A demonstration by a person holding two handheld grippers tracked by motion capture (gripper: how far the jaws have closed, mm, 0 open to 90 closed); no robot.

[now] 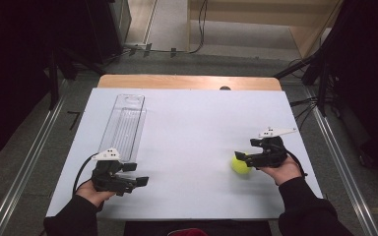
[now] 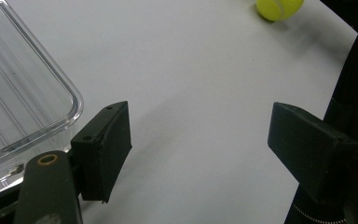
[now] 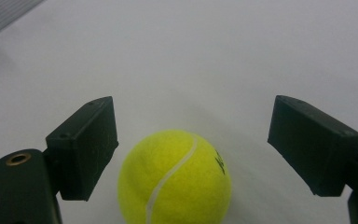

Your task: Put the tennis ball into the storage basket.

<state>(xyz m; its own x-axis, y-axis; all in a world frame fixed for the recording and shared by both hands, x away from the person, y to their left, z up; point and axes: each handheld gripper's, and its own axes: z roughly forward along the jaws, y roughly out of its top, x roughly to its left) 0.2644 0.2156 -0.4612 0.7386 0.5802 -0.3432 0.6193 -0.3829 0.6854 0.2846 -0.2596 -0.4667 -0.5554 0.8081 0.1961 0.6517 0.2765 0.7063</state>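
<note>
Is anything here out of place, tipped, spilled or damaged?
Nothing stands out. The clear tray lies flat and empty on the white table. The tennis ball sits whole between the open jaws of the right gripper. The left gripper is open over bare table.

1. The ball (image 3: pixel 175 179) at the near right looks fuzzy, like felt, with a smooth pale seam.
2. The tray (image 2: pixel 23 88) at the left is clear glossy plastic with a ribbed floor.
3. The table (image 1: pixel 192 128) has a smooth matt white top; its far edge looks like wood.
4. The right gripper (image 3: pixel 193 140) and left gripper (image 2: pixel 200 140) have matt black plastic-looking jaws.
</note>
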